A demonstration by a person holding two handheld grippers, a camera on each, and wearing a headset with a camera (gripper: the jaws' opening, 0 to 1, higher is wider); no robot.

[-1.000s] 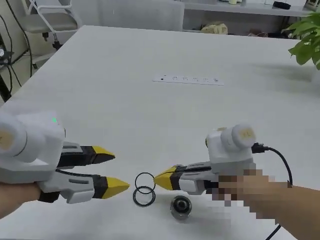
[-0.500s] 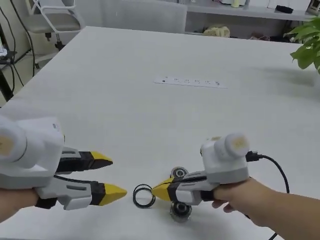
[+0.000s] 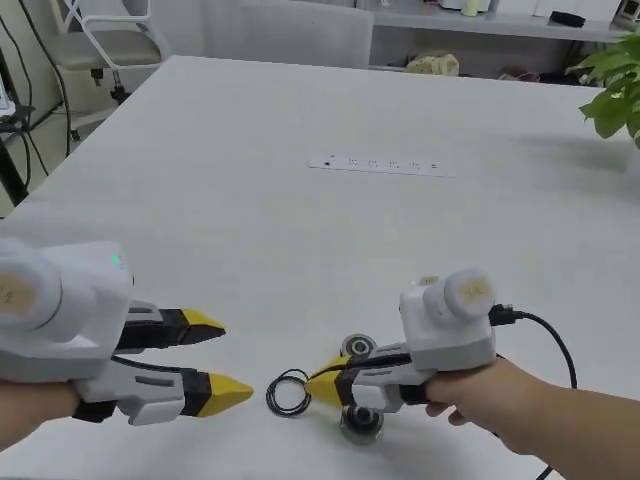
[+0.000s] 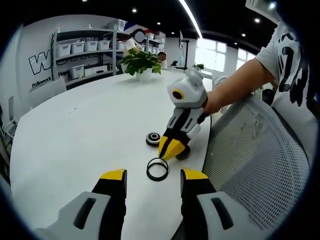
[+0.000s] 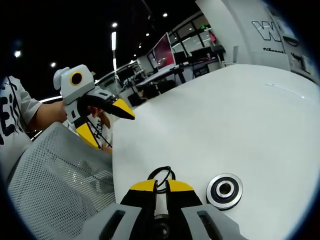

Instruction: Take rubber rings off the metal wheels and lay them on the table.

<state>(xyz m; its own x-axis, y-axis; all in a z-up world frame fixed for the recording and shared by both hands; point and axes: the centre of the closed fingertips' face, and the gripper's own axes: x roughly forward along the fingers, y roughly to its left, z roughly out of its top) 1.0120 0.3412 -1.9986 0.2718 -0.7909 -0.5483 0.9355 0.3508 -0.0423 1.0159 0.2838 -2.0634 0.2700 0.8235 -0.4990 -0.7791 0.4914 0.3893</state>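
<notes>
right gripper (image 3: pixel 314 385), jaws nearly closed, has slid over a wheel (image 3: pixel 360 426), half hiding it; left gripper (image 3: pixel 236 358) gapes.

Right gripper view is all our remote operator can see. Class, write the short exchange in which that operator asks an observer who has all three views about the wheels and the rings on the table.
Operator: I see one wheel beside my right gripper. Is there another?
Observer: Yes. The head view shows a second wheel under your gripper's body, on the person's side of the first.
Operator: My jaws hide most of the rings. How do they lie?
Observer: The left gripper view shows them flat on the table, seemingly two, overlapping, with your yellow tips at their edge.
</notes>
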